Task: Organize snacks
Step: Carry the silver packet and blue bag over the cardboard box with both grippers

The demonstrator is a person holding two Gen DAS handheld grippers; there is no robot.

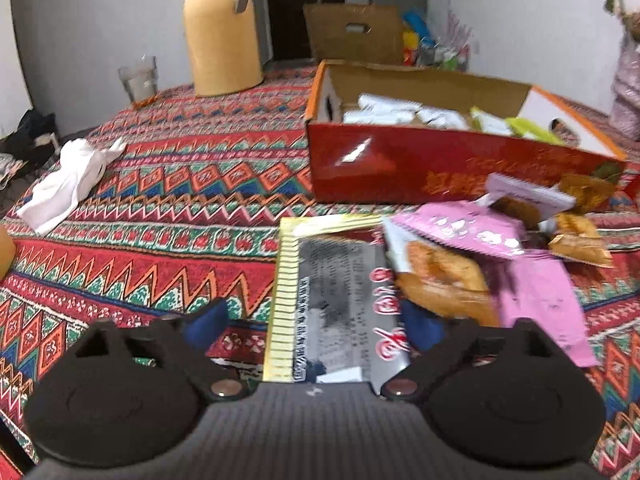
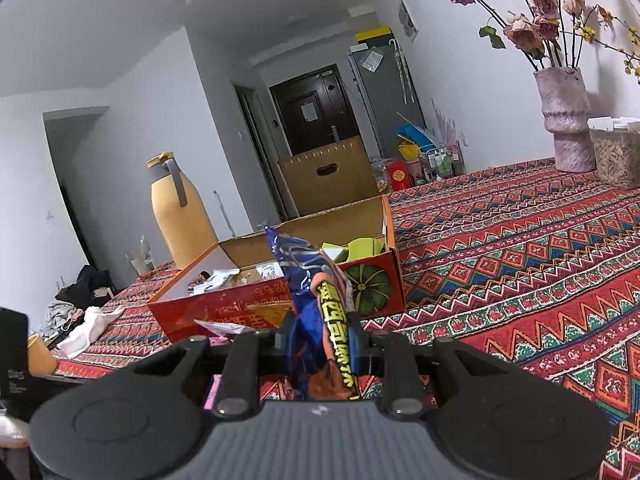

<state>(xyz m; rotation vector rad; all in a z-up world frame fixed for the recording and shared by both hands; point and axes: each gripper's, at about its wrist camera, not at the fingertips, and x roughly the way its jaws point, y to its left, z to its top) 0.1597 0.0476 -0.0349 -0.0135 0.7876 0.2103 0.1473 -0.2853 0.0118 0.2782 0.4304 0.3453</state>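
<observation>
Left wrist view: open red box [image 1: 440,168] at 1 o'clock serves as the collection bin, already holding packets.

Silver packet [image 1: 340,300] lies flat between the left gripper [image 1: 320,320] jaws, spread wide, pads clear, likely for pickup. Right gripper [image 2: 320,344] clamps a blue snack bag [image 2: 316,300] upright, box at 12 o'clock.

Yellow Chinese characters are printed on the blue snack packet [image 2: 320,304] and gold ones on the red box [image 1: 440,168]; neither text can be read.
</observation>
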